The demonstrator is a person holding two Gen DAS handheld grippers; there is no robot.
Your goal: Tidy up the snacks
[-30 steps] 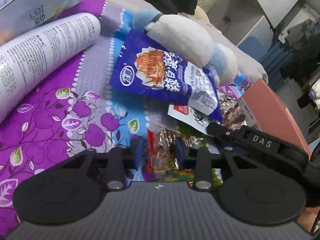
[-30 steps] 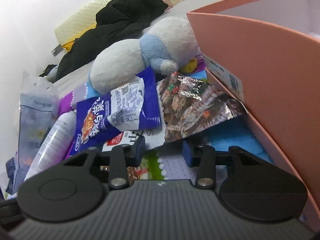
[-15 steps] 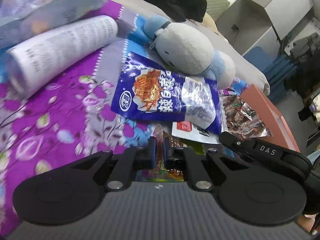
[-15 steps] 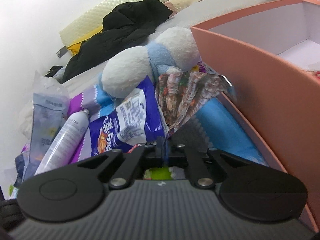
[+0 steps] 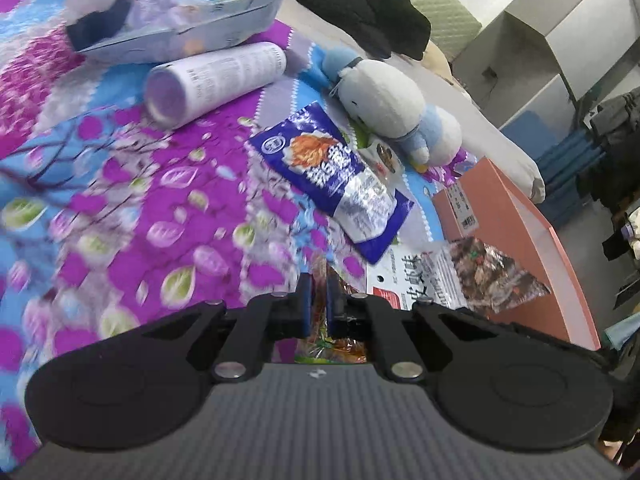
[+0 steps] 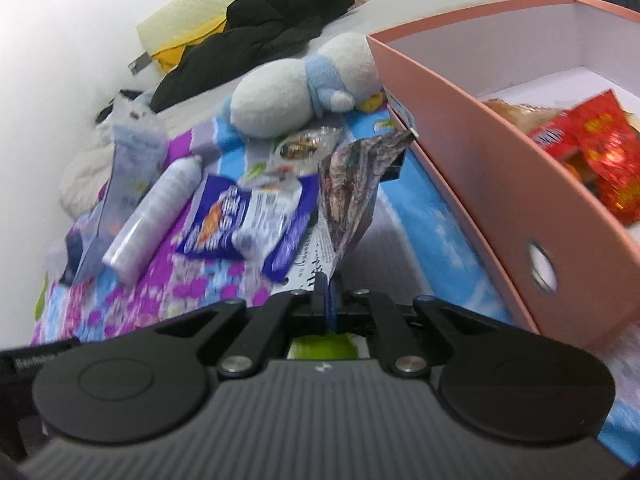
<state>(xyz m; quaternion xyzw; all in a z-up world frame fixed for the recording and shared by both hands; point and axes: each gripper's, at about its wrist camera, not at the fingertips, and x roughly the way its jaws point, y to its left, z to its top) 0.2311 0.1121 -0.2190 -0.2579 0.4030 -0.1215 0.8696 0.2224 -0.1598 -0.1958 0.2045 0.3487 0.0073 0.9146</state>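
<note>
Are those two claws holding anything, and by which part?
Yes. The left gripper pinches an orange snack packet by its edge; the right gripper pinches a silvery packet by its bottom corner.

Surface: bed covered by a floral sheet, purple, blue and white. Lying directly on it: blue snack bag, flat; white cylindrical bottle on its side; pale blue pouch just beyond the bottle; white-and-blue plush toy; pink box at the sheet's edge; black clothing further back.
</note>
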